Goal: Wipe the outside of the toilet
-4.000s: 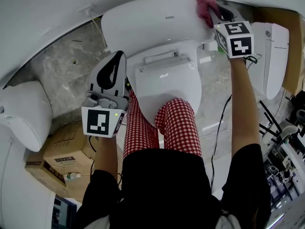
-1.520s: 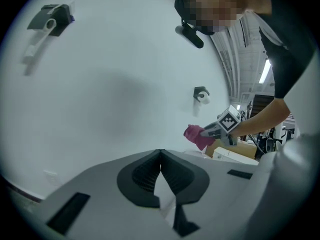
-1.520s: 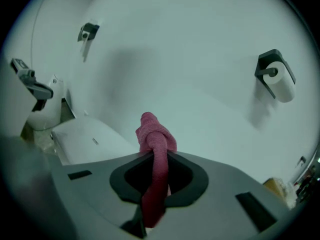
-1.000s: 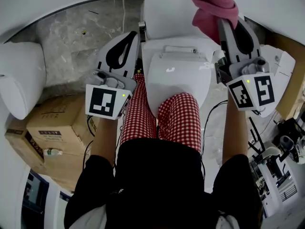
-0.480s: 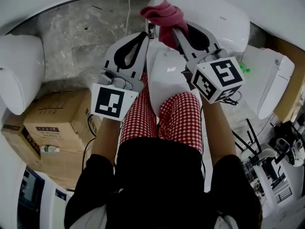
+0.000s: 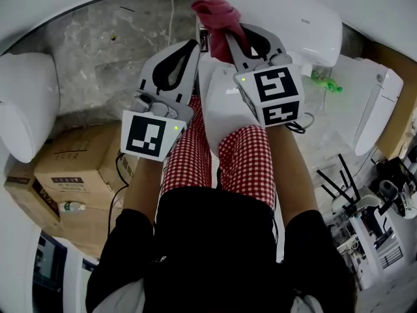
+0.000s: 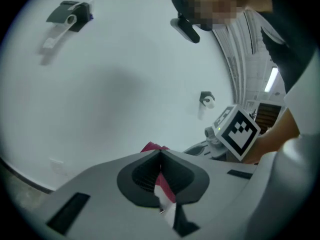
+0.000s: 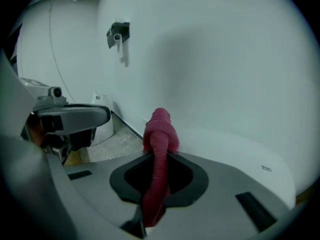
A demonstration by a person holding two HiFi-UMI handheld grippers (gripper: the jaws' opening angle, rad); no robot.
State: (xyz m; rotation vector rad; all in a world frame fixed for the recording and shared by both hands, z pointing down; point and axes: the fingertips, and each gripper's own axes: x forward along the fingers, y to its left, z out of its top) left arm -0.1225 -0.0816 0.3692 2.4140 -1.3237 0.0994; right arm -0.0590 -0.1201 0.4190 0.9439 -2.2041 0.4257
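The white toilet stands ahead of me, its tank (image 6: 287, 18) at the top of the head view and its closed seat lid (image 6: 225, 109) in front of the tank. A pink cloth (image 6: 217, 15) is bunched at the tank's left end, and my right gripper (image 6: 228, 39) is shut on it. In the right gripper view the cloth (image 8: 160, 131) sticks up knotted between the jaws of the right gripper (image 8: 159, 155), beside the tank (image 8: 240, 156). My left gripper (image 6: 193, 43) hovers just left of it, jaws together and nothing held. From the left gripper (image 7: 160, 153) the cloth (image 7: 151, 147) peeks over the tips.
My legs in red checked trousers (image 6: 244, 162) stand against the bowl. Cardboard boxes (image 6: 71, 168) and another white toilet (image 6: 23, 109) are at the left. A loose white seat unit (image 6: 374, 103), cables and equipment (image 6: 378, 233) crowd the right. Marble floor (image 6: 98, 57) lies left of the tank.
The right gripper has carried the pink cloth from the tank's right side over to its left end, close to the left gripper. The left gripper has hardly moved.
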